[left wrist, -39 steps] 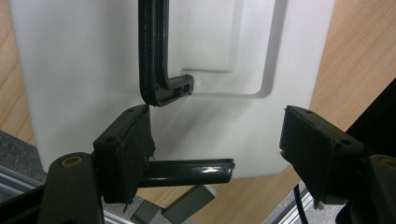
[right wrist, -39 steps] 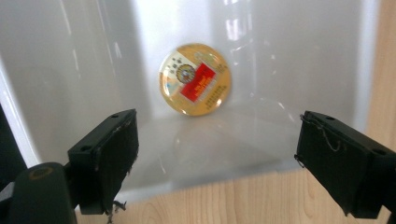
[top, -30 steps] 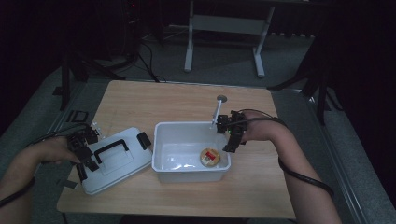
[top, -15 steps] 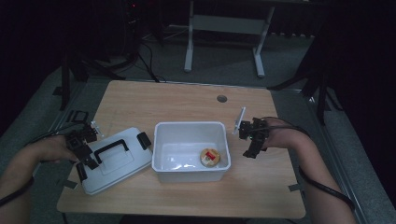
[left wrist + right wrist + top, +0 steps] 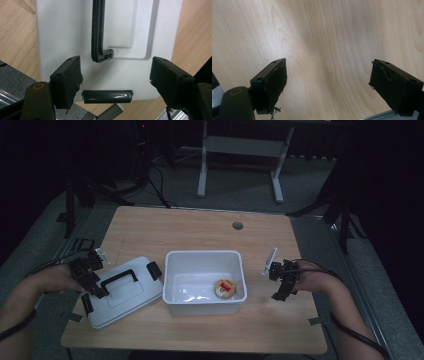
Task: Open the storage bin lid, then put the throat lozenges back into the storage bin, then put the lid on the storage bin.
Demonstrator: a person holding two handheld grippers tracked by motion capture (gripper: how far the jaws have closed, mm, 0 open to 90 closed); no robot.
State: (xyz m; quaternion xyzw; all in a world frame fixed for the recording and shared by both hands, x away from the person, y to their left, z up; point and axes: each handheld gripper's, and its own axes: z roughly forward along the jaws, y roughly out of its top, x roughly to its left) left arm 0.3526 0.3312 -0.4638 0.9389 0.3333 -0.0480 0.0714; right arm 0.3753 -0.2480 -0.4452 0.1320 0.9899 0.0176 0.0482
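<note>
Right gripper is pulling back from over the bin to the right side of the table, now hanging just beside the bin's right wall; left gripper is staying put at the lid.

High view: white bin is sitting mid-table, a small round yellow-and-red item lying in its near right corner. White lid with black handle is lying flat left of the bin, just beside it. Left gripper is hovering at the lid's left end.

Left gripper view: jaws are standing open over the lid, nothing between them; black handle and a black latch are showing below.

Right gripper view: jaws are standing wide open and empty, looking down at bare wooden table.
</note>
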